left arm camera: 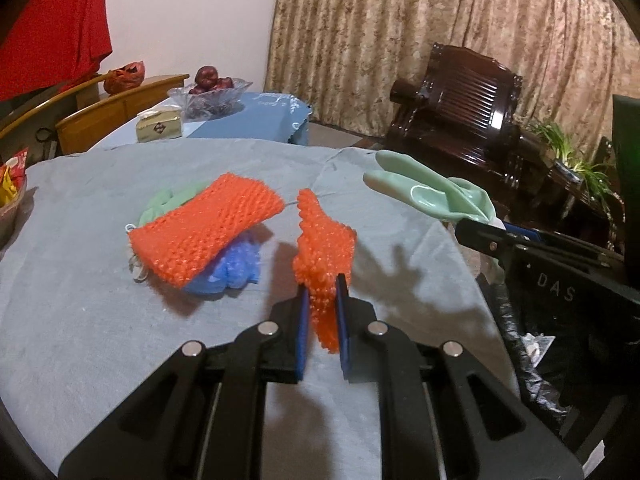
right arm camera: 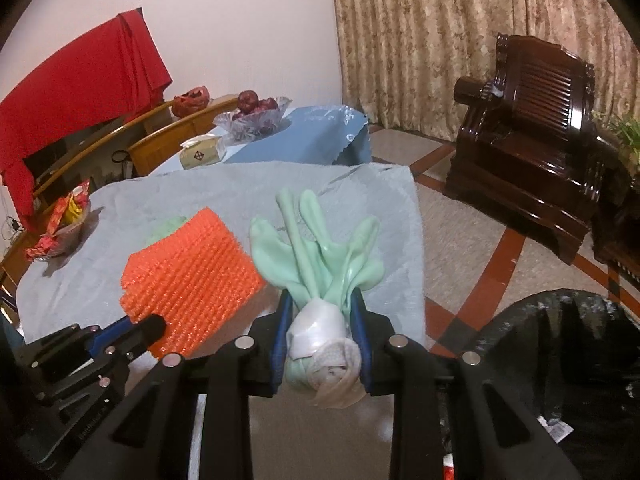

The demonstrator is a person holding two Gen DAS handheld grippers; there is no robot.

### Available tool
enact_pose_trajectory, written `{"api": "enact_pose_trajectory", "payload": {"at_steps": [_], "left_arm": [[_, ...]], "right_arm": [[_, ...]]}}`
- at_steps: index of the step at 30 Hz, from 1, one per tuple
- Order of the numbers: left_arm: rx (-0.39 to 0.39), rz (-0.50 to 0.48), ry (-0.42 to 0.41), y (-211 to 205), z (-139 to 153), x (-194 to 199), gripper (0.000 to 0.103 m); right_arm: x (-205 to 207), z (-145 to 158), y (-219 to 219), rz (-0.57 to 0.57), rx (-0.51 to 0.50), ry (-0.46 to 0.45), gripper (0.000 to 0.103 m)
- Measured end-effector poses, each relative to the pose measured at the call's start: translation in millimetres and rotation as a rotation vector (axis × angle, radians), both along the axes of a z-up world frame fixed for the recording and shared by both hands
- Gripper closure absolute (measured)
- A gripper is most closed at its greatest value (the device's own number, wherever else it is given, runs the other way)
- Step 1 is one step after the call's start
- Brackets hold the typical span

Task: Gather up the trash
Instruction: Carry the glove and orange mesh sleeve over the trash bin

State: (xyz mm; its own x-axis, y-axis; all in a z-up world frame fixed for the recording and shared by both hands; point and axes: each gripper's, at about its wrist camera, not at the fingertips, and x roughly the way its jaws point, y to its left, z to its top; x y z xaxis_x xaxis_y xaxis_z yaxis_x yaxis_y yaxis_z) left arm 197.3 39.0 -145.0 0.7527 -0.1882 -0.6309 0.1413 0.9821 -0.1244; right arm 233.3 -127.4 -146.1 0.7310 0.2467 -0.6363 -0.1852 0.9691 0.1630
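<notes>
My left gripper is shut on a strip of orange foam netting and holds it above the grey tablecloth. A second orange foam net lies on a blue crumpled piece and a green item. My right gripper is shut on a mint-green rubber glove with a white cuff, held past the table's right edge. The glove also shows in the left wrist view. The left gripper shows at the right wrist view's lower left, with orange foam net beside it.
A bin with a black liner stands on the floor right of the table; it shows at the left wrist view's right edge. A snack basket sits at the table's left. Behind are a fruit bowl, a tissue box and a dark wooden armchair.
</notes>
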Motion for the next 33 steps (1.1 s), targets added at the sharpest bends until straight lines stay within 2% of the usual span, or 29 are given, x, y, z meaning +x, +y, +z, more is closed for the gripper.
{"api": "enact_pose_trajectory", "payload": {"at_steps": [20, 33], "left_arm": [[-0.002, -0.063, -0.082, -38.7, 45.7, -38.9, 0.092], [-0.018, -0.21, -0.111, -99.0, 60.6, -56.5, 0.092]], "right_arm": [[-57.2, 45.1, -58.0, -0.071, 0.038, -0.071, 0.075], [-101.9, 54.6, -124.6, -0.19, -0.005, -0.091, 0.075]]}}
